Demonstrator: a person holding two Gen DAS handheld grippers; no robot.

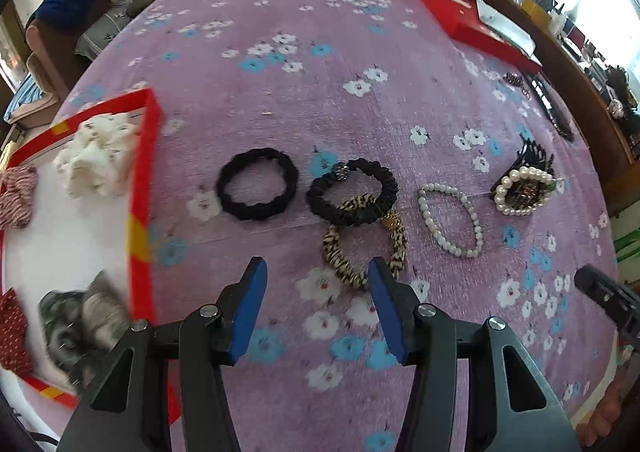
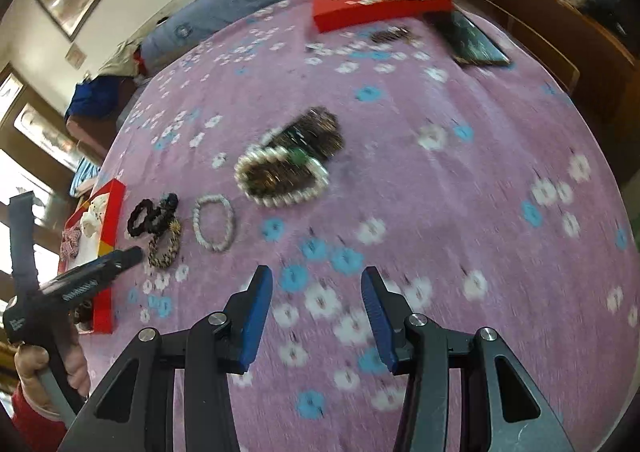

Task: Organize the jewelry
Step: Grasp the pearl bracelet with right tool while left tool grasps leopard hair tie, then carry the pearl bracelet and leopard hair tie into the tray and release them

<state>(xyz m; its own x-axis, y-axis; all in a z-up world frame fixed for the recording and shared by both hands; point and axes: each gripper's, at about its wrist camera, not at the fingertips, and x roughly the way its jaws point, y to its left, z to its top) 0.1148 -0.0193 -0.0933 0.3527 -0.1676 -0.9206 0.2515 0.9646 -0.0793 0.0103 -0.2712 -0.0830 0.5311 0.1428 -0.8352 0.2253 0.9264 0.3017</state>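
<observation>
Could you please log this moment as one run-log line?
left gripper: open, empty, above zebra scrunchie | right gripper: open, empty | red tray: holds scrunchies

The left wrist view looks steeply down along its blue-padded fingers (image 1: pixel 256 304) at the pink flowered cover (image 1: pixel 320 72), close above the zebra-print hair tie (image 1: pixel 362 248), with the red tray (image 1: pixel 140 188) at its left edge. The right wrist view faces the same way from further right and further off. Both share the row of hair ties, the pearl bracelet (image 2: pixel 213 223) and the tray.
</observation>
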